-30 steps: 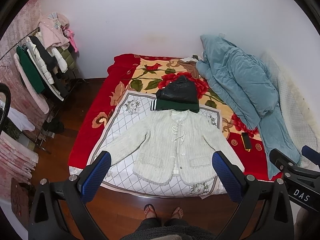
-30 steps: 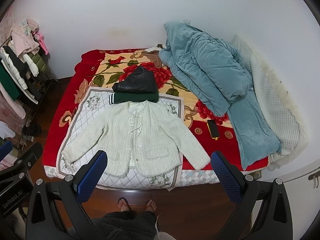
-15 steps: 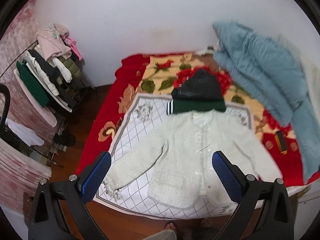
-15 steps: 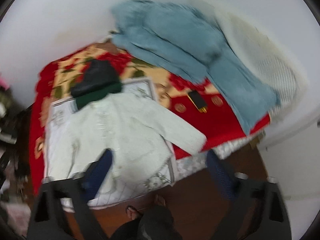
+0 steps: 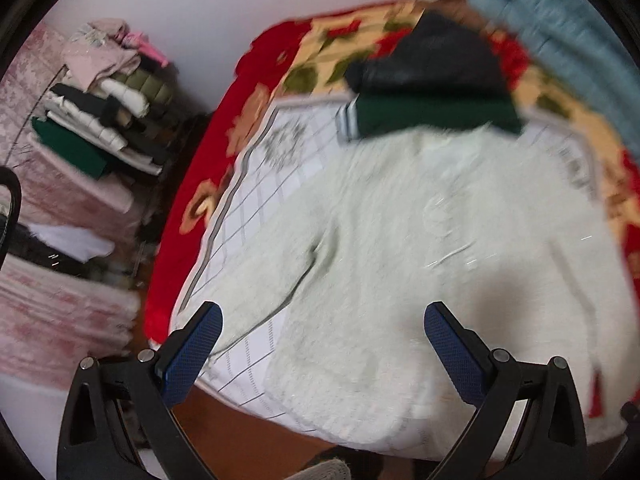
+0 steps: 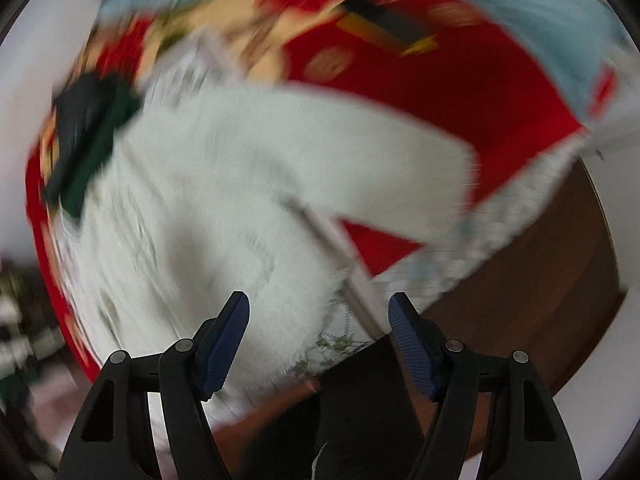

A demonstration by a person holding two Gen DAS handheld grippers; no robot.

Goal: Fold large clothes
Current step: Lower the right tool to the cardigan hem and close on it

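A white fuzzy cardigan (image 5: 420,240) lies spread face up on the bed's checked white and red blanket (image 5: 260,200), sleeves out to both sides. My left gripper (image 5: 322,308) hovers open and wide above its lower left part, near the sleeve, with nothing between its blue pads. In the blurred right wrist view the cardigan (image 6: 224,184) fills the middle. My right gripper (image 6: 319,297) stands open, its jaws partly drawn in, over the hem at the bed's near edge. Neither gripper touches the fabric.
Folded black and dark green clothes (image 5: 432,92) sit just beyond the cardigan's collar. A blue quilt (image 5: 580,40) lies at the far right, a black and yellow phone (image 6: 384,24) on the red blanket. A rack of clothes (image 5: 100,120) stands left. The person's dark legs (image 6: 360,400) are below, over wooden floor (image 6: 540,300).
Both grippers have dropped steeply toward the bed and tilted down, so the cardigan looks much larger. The right gripper's jaws have narrowed; the left's stay wide.
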